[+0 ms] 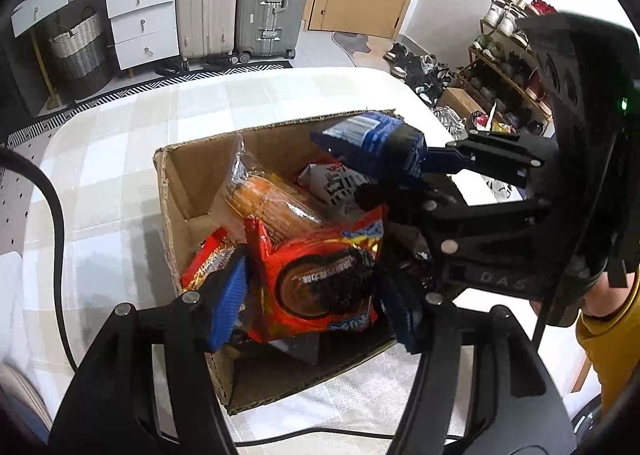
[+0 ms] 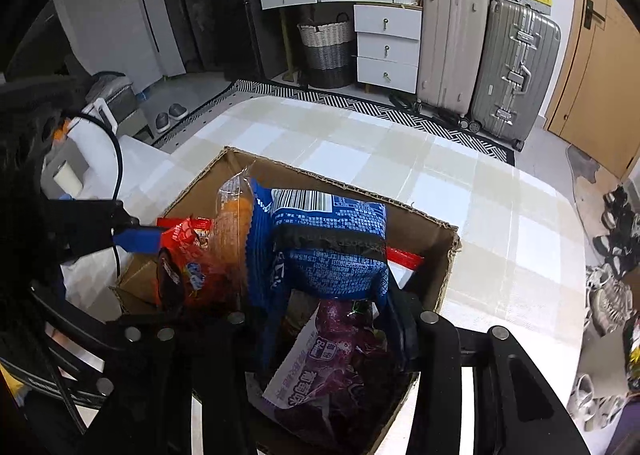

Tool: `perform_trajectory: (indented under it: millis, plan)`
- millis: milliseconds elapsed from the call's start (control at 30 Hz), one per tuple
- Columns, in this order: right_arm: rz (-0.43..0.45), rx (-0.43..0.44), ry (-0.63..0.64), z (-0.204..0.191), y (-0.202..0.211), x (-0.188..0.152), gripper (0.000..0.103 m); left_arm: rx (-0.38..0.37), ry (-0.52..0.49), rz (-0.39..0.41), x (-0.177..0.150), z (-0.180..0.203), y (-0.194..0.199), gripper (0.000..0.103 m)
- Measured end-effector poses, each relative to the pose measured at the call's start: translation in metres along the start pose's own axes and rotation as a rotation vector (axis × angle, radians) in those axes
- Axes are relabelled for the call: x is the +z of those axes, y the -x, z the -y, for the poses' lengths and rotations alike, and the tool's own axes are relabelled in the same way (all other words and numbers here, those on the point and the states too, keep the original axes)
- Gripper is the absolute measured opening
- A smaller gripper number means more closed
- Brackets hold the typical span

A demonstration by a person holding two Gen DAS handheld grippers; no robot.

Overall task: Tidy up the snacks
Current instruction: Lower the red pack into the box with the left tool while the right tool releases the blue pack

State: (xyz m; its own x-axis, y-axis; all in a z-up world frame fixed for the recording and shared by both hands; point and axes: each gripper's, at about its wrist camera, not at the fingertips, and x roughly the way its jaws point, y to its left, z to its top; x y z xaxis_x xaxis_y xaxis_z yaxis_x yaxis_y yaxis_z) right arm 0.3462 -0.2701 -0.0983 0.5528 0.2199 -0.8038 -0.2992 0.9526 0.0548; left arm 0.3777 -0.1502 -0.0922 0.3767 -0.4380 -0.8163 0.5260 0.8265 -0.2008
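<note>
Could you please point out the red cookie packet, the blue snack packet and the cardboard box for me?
red cookie packet (image 1: pixel 316 275): left wrist view, printed front.
blue snack packet (image 2: pixel 332 255): right wrist view, text-covered back.
cardboard box (image 1: pixel 188 171): left wrist view, bare inner wall.

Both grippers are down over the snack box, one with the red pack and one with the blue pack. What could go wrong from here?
1. The left gripper and right gripper work close together over the cardboard box; they could collide.
2. The blue pack sits high above the rim and might tip out once released.
3. The red pack stands on the pile and could slide.
</note>
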Motion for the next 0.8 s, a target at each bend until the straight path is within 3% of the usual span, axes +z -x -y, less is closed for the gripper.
perform_trajectory:
  millis: [433, 800]
  plan:
    - [-0.056, -0.015, 0.062, -0.002, -0.003, 0.009, 0.044, -0.021, 0.033, 0.057, 0.002, -0.008, 0.027, 0.061]
    - [-0.065, -0.018, 0.075, -0.004, 0.000, 0.010, 0.046, -0.030, 0.071, 0.093, 0.000, -0.014, 0.044, 0.068]
